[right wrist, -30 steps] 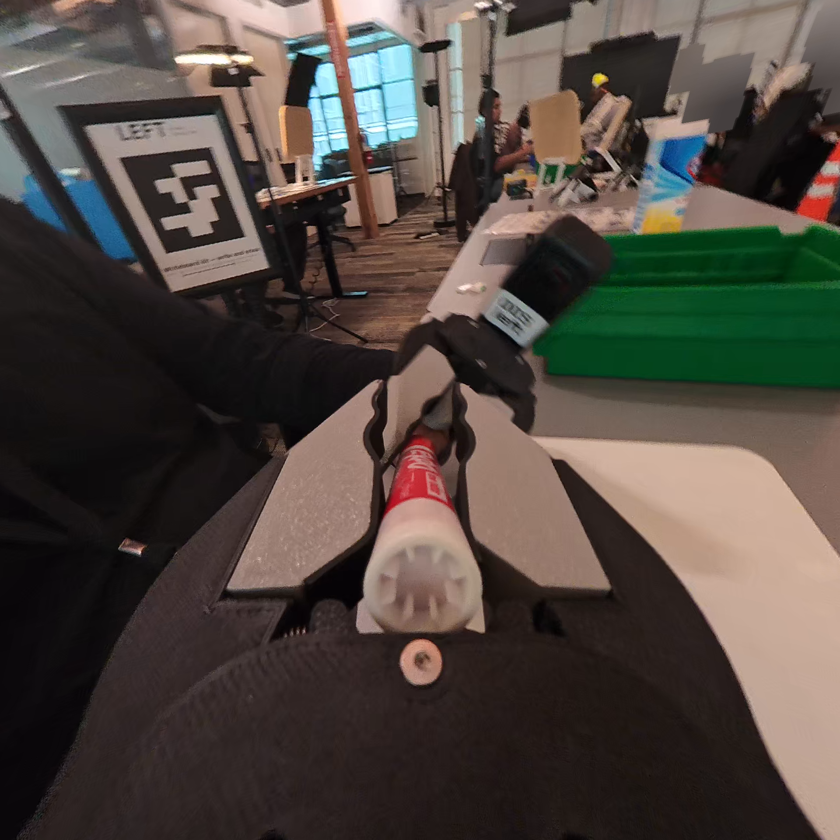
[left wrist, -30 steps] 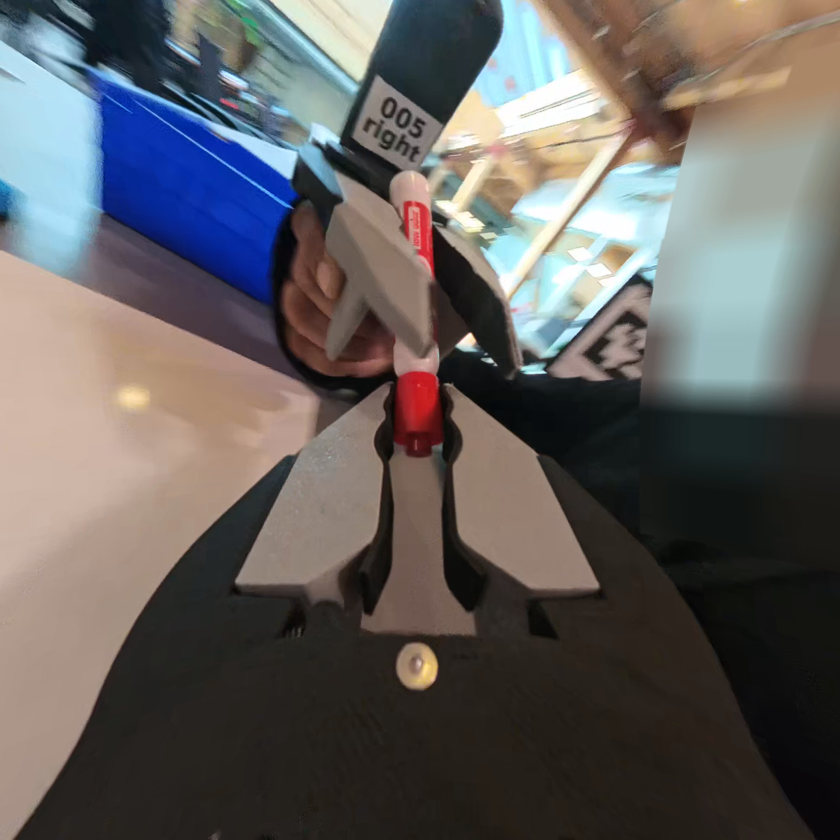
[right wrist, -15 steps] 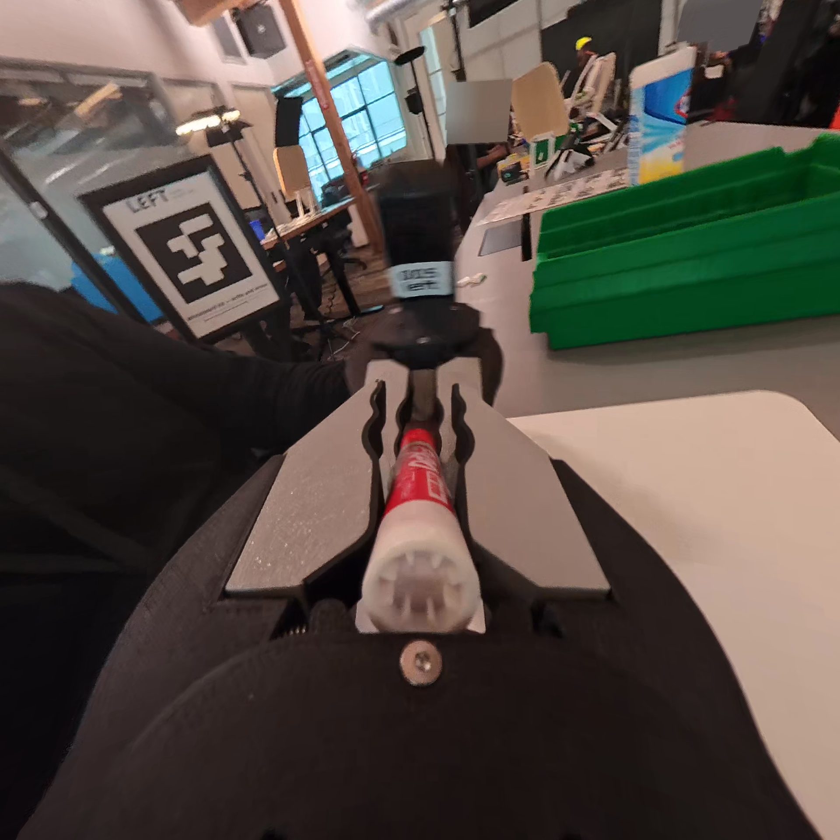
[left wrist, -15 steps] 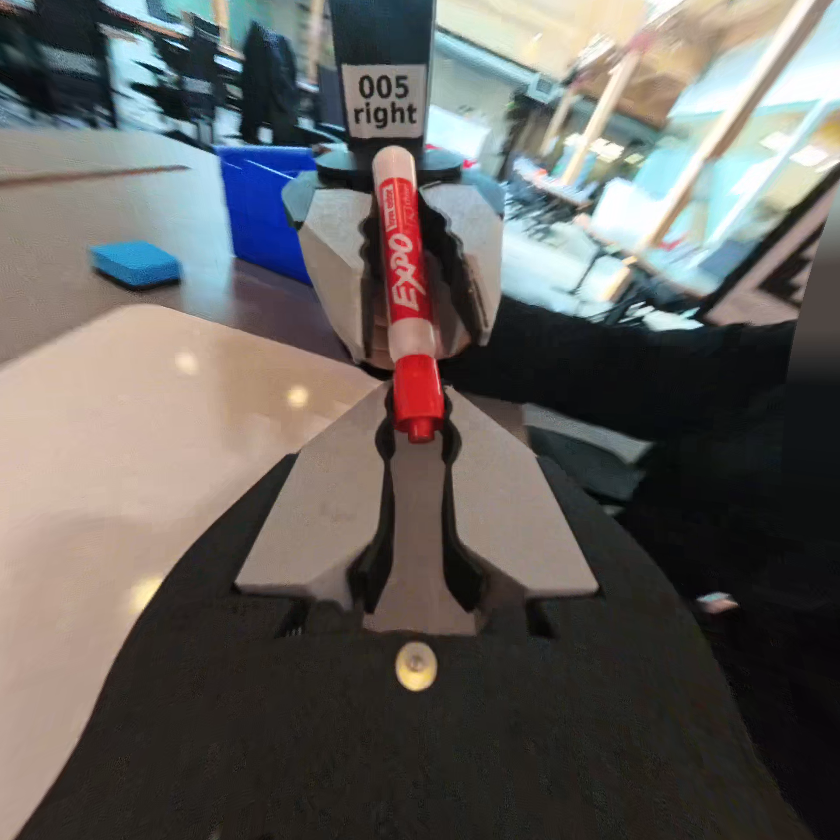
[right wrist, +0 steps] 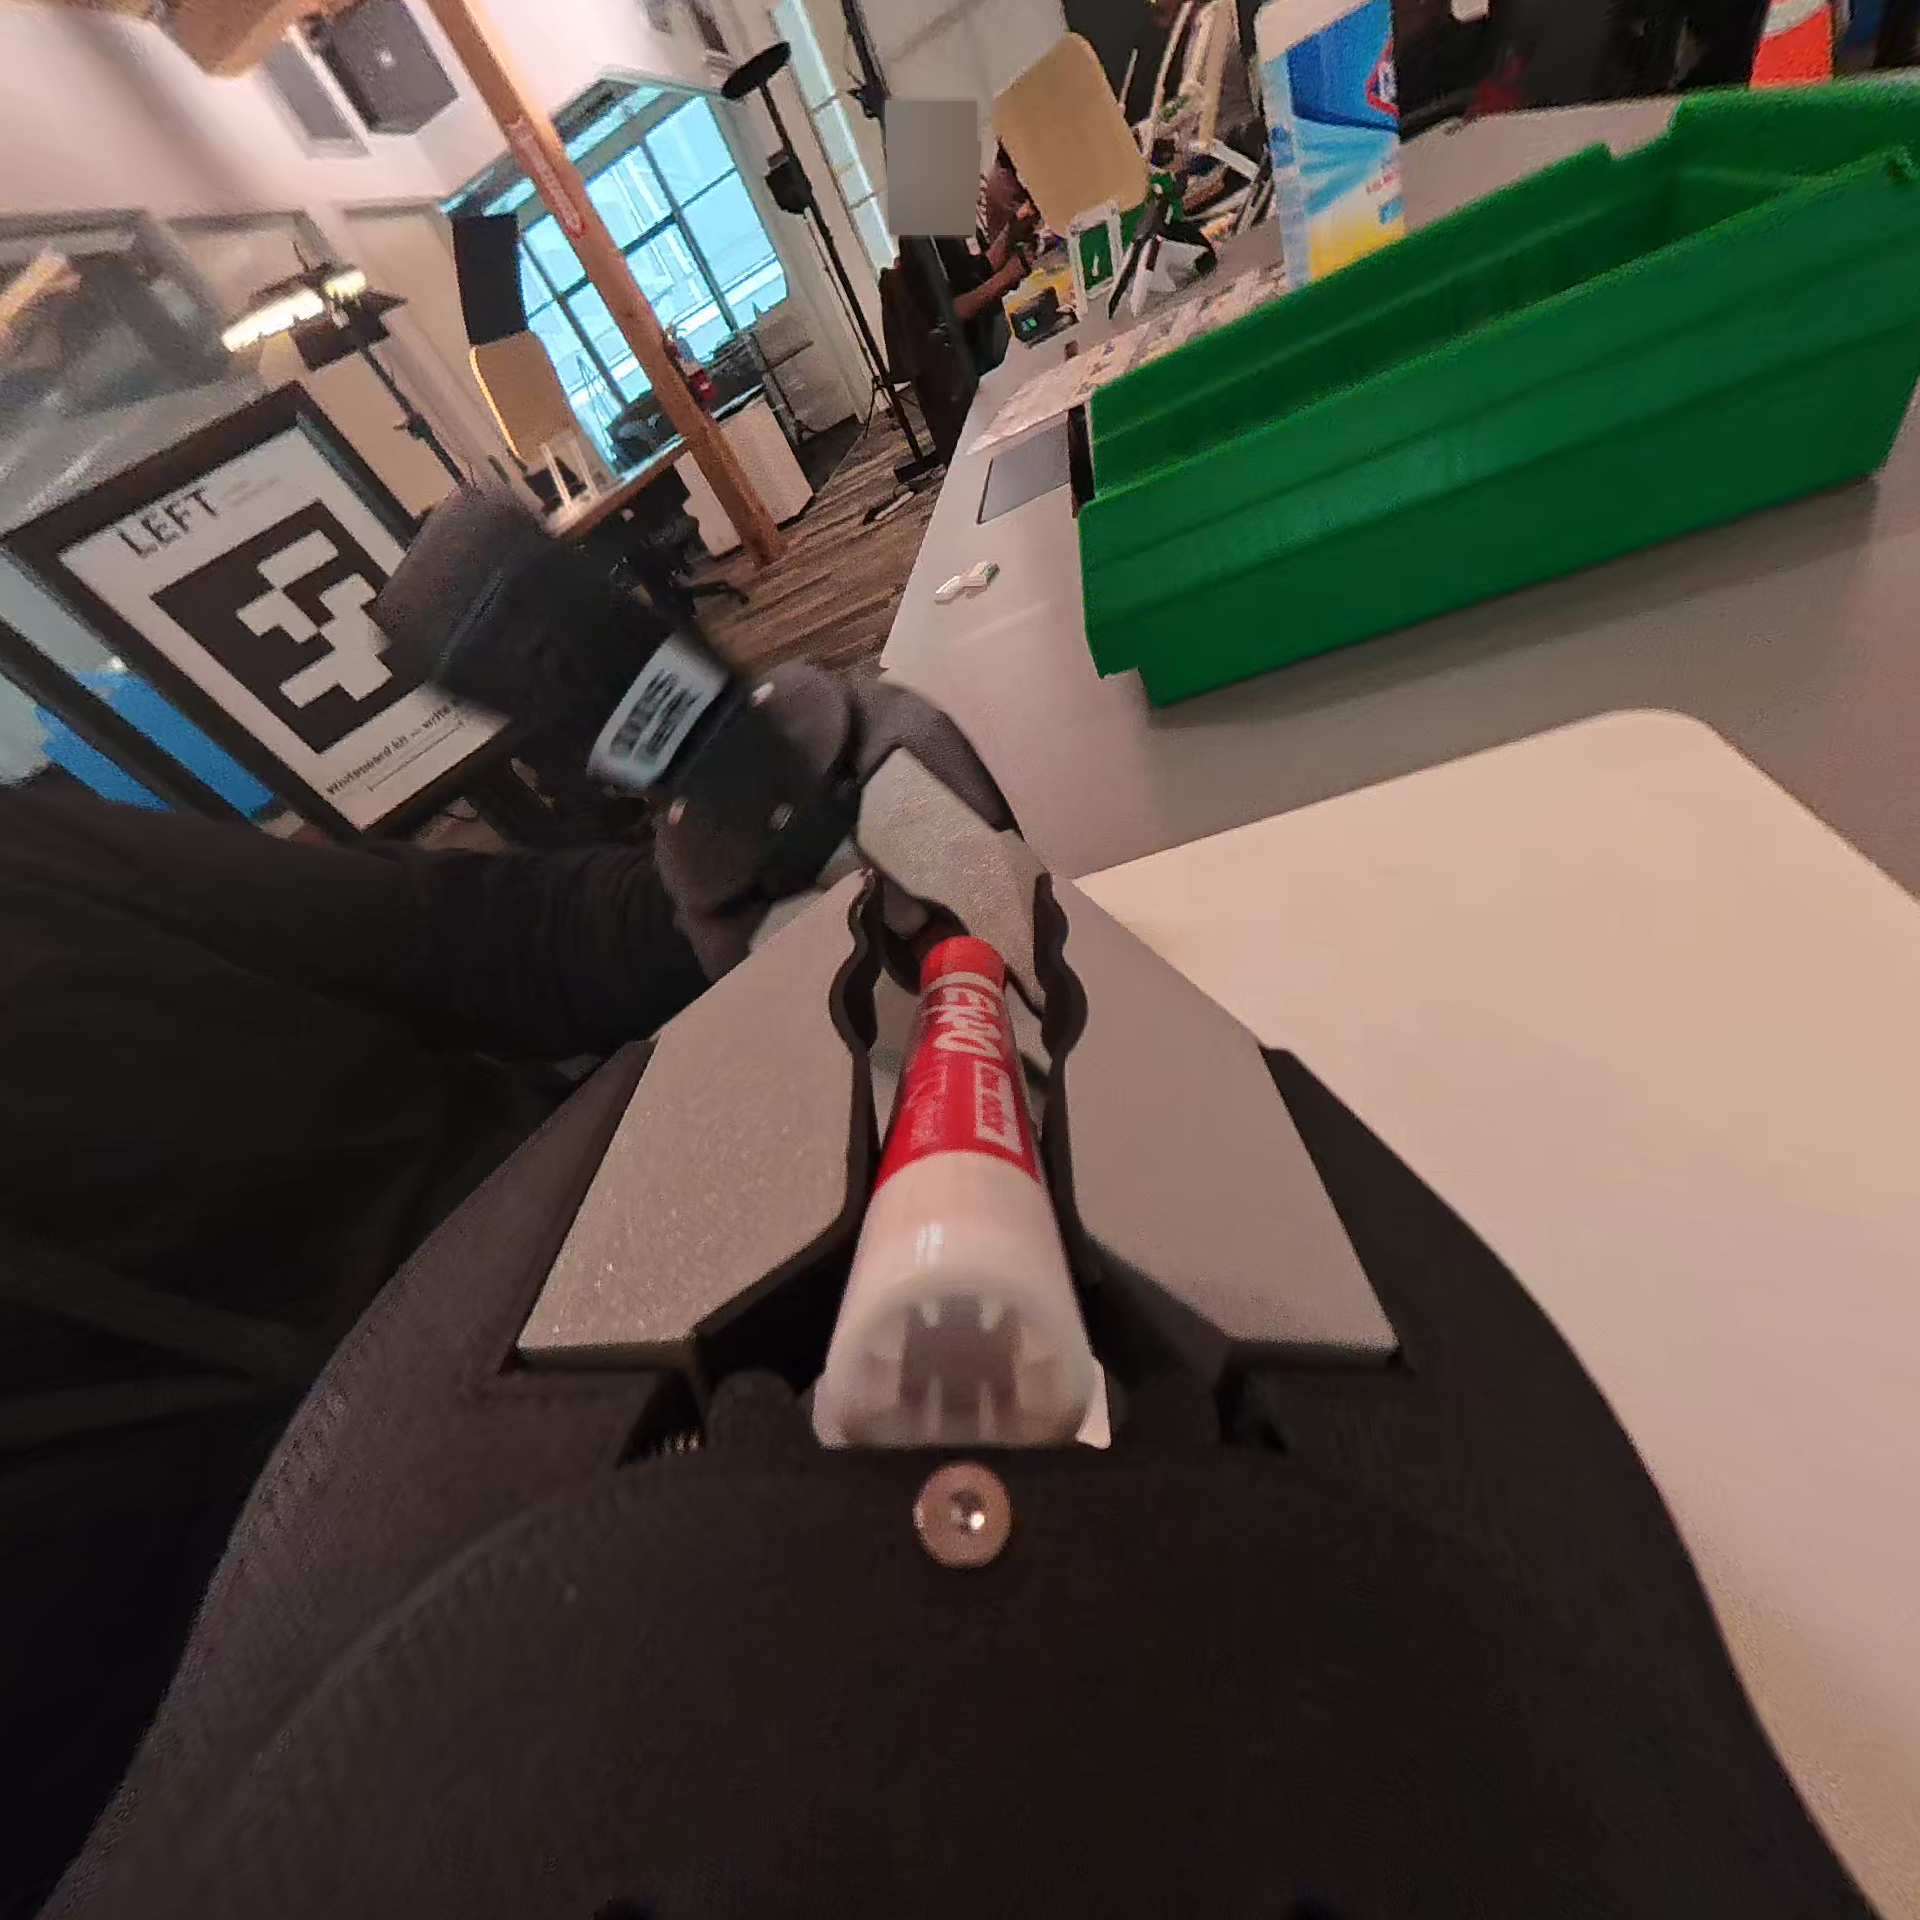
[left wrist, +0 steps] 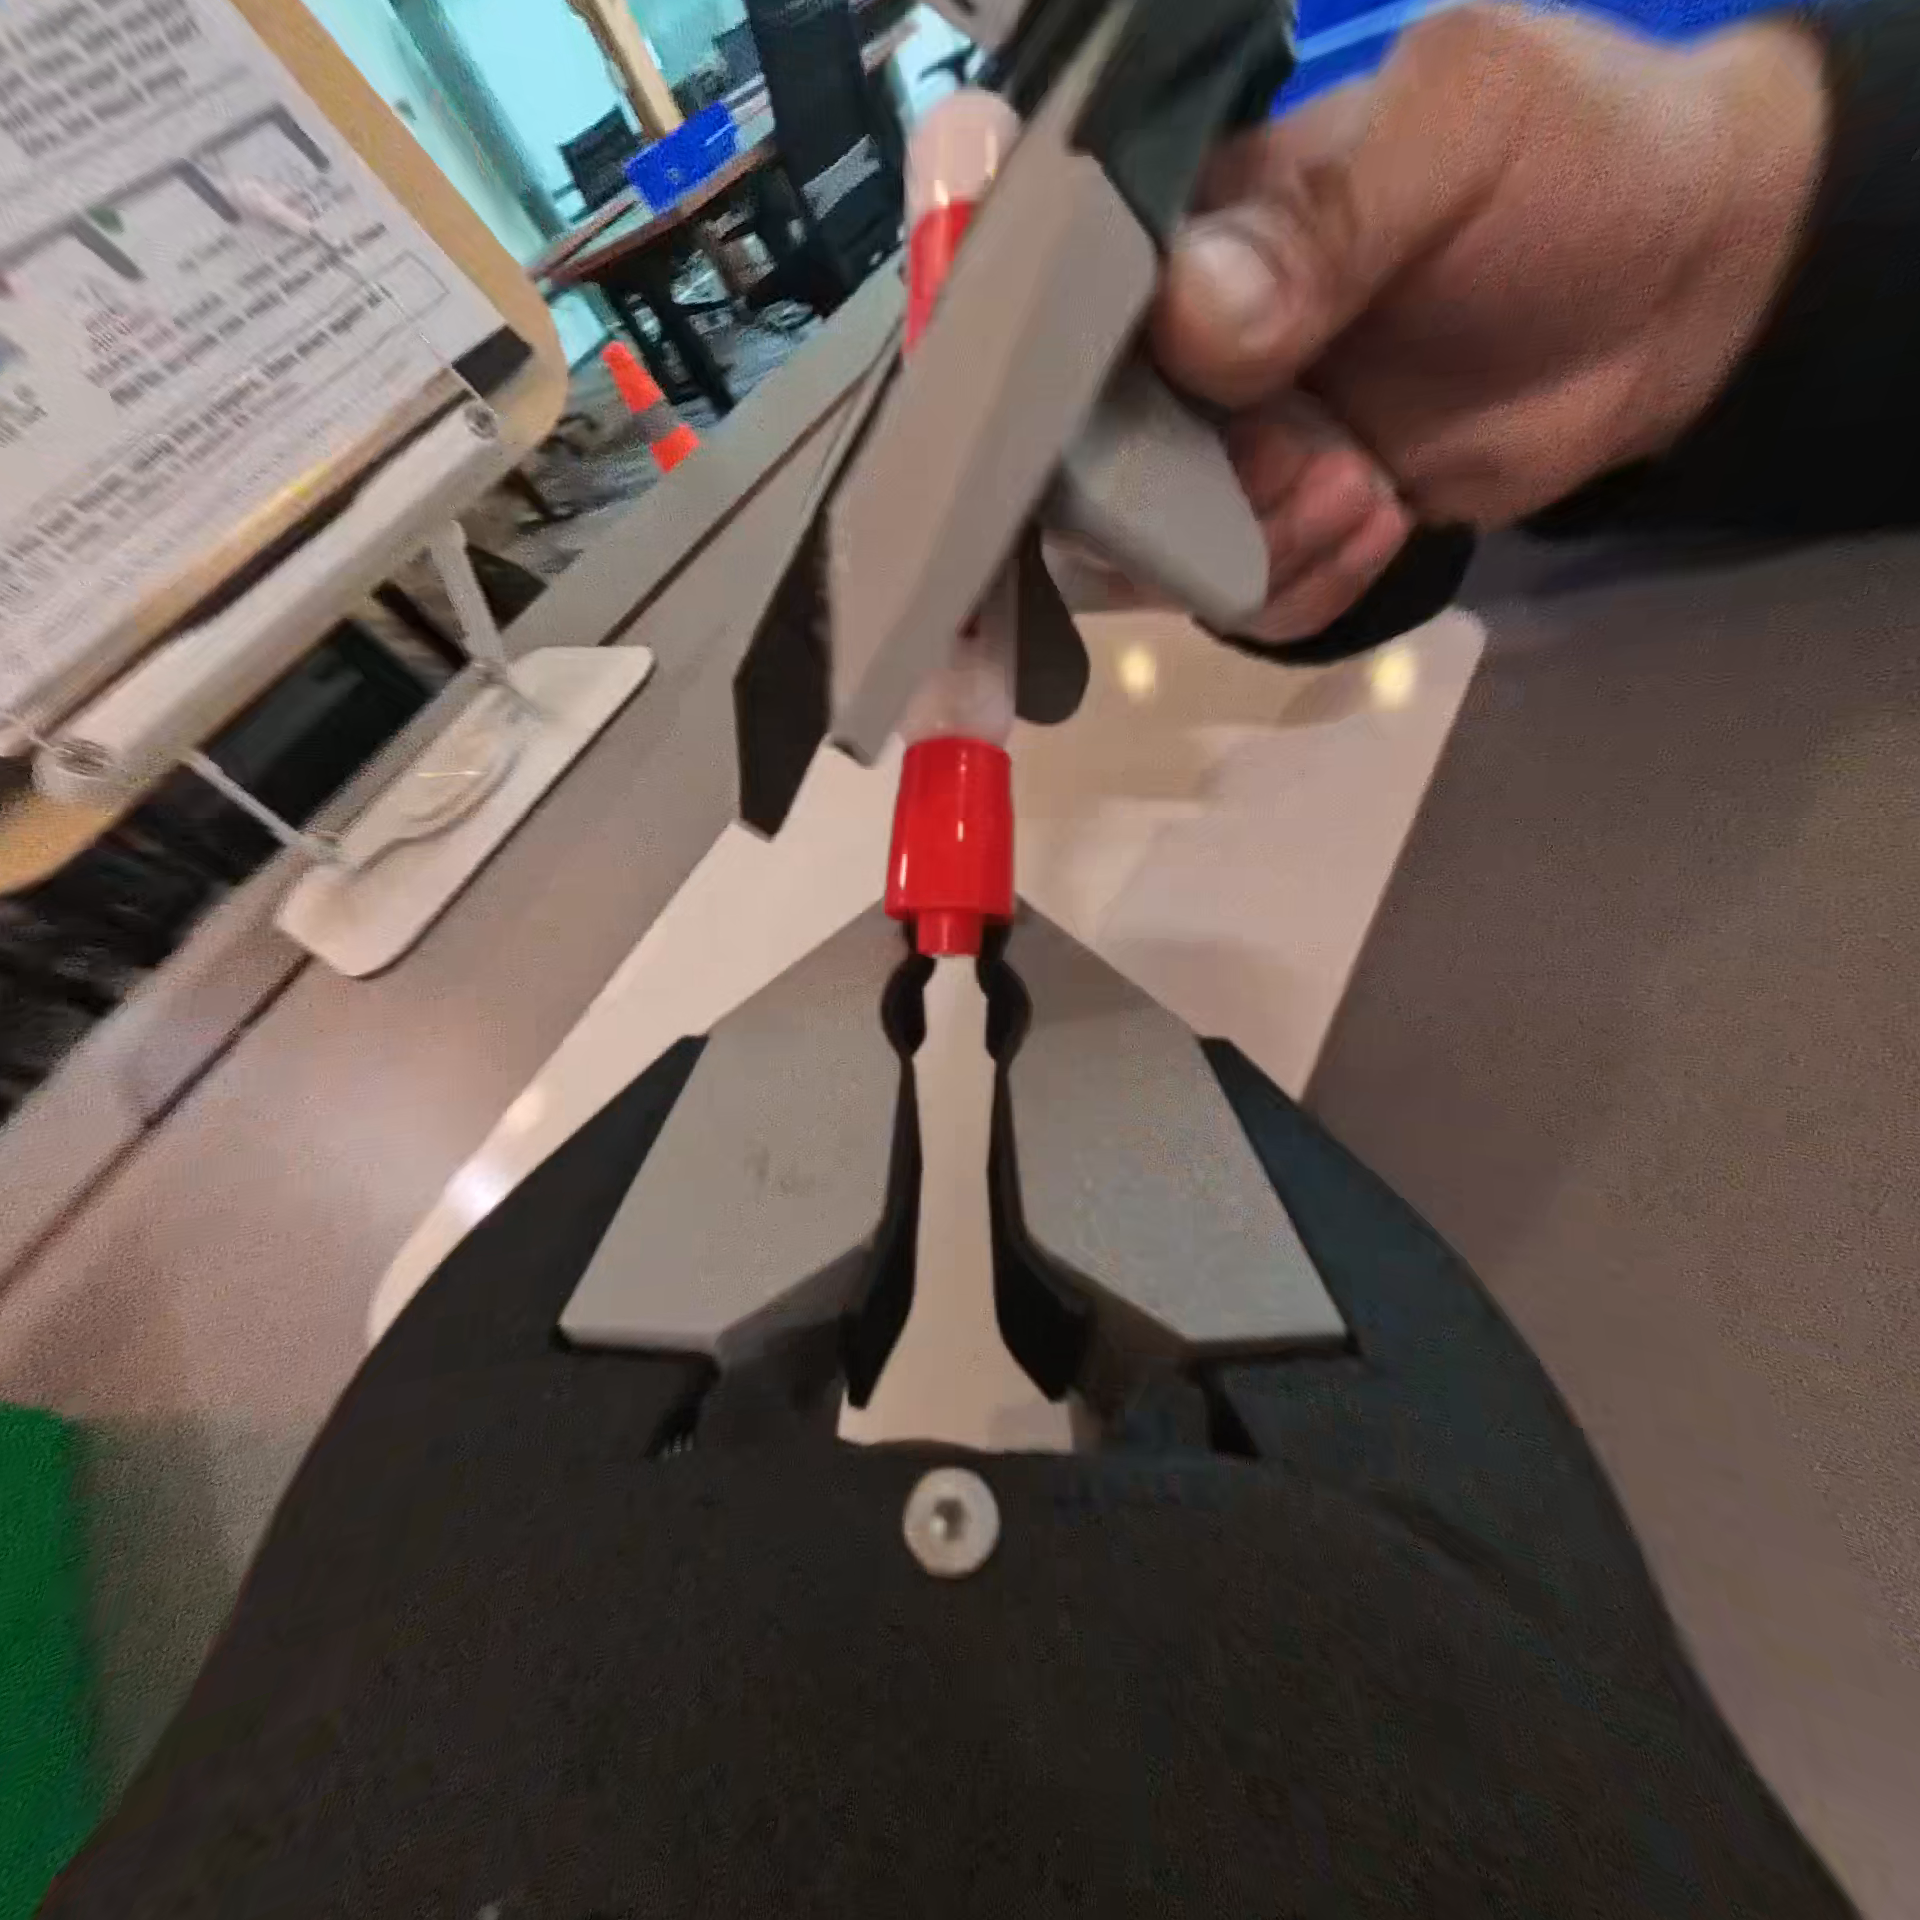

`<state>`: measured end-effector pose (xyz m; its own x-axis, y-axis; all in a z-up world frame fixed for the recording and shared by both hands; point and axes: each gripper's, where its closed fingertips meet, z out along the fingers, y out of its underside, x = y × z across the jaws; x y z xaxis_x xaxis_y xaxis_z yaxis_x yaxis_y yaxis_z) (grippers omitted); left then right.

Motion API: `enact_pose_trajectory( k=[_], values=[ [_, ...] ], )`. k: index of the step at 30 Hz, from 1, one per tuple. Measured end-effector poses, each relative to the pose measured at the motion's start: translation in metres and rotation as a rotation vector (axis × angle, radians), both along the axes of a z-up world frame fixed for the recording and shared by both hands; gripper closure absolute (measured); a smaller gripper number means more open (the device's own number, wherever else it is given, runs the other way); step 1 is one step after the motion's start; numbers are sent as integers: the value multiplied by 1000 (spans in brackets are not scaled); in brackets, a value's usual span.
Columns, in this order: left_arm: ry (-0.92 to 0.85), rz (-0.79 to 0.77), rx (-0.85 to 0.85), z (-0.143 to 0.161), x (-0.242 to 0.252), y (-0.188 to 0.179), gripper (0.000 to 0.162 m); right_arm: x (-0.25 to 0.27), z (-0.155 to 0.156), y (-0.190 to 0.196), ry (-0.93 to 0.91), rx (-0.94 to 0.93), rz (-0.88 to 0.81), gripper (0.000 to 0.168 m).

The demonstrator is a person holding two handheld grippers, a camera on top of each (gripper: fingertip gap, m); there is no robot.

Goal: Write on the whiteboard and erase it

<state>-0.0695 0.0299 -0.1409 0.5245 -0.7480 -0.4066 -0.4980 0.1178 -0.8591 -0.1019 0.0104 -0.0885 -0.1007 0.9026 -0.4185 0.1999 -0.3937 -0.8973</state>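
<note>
A red-and-white marker (right wrist: 961,1122) lies lengthwise between my right gripper's (right wrist: 951,914) fingers, which are shut on its barrel. In the left wrist view the right gripper (left wrist: 935,727) comes in from the upper right in a person's hand (left wrist: 1455,312), and the red cap (left wrist: 948,831) sticks out below it, still on the marker. My left gripper (left wrist: 948,951) is shut on the small end nub of the cap. It shows blurred in the right wrist view (right wrist: 790,800), just past the marker. The white whiteboard (left wrist: 1195,831) lies flat underneath and also shows in the right wrist view (right wrist: 1558,1143).
A green bin (right wrist: 1507,436) stands on the grey table beyond the whiteboard. A printed sign on a stand (left wrist: 208,312) with a white base (left wrist: 468,810) is at the left. A framed marker board (right wrist: 281,623) and a black sleeve (right wrist: 312,987) are off the table's edge.
Both grippers have swung round over the whiteboard and the right one now tilts. The cap sat deeper between the left fingertips; now only its end nub is between them.
</note>
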Motion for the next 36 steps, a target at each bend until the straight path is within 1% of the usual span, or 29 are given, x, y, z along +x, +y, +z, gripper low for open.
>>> enact_pose_trajectory(
  k=[1,2,3,4,8,10,11,12,14,16,18,19,20,23,25,26,28,29,32,33,34,36],
  values=[
    [96,23,58,-8,0,1,162,1,0,1,8,-36,2,141],
    [143,16,44,-19,3,-1,162,3,4,4,31,-69,-3,142],
    [163,13,25,-23,5,-2,162,6,7,6,49,-85,-4,142],
    [122,11,25,-18,7,-3,162,8,6,8,33,-79,-8,141],
    [-93,-8,-110,1,0,-1,161,10,1,11,-22,21,-39,140],
    [-169,-26,-173,5,-3,-2,150,8,3,9,-3,13,-38,141],
    [-187,-35,-192,6,-4,-2,146,7,4,10,4,8,-45,141],
    [-201,-47,-204,7,-4,-4,138,7,3,12,3,8,-60,141],
    [-219,-56,-208,9,-3,-5,134,5,-4,16,-29,36,-92,140],
    [-201,-45,-185,9,-1,-4,130,1,-7,15,-41,46,-92,140],
    [-165,-39,-146,7,3,-5,130,-3,-7,12,-32,38,-89,140],
    [-148,-33,-124,7,4,-5,135,-5,-7,10,-26,26,-81,141],
    [-128,-20,-96,6,5,-4,145,-7,-7,8,-22,15,-76,140],
    [-19,1,-31,-2,5,-3,147,-9,-13,7,-52,19,-78,141],
    [1,-5,-51,-5,7,-5,147,-8,-17,4,-80,47,-56,140],
    [-22,-27,-90,-5,9,-8,147,-7,-17,1,-90,66,-36,141],
    [-142,-121,-221,3,15,-19,148,-6,-10,-8,-55,84,18,141],
    [-227,-204,-330,8,19,-29,148,-5,-2,-15,-20,89,53,141],
    [-508,-559,-821,31,23,-73,148,-4,18,-46,80,170,188,141],
    [-559,-628,-910,37,21,-81,148,-4,22,-55,102,201,217,141],
    [-567,-636,-912,38,20,-82,148,-6,25,-58,107,219,219,141],
    [-523,-551,-798,32,18,-71,148,-7,22,-49,75,182,181,141]
  ],
)
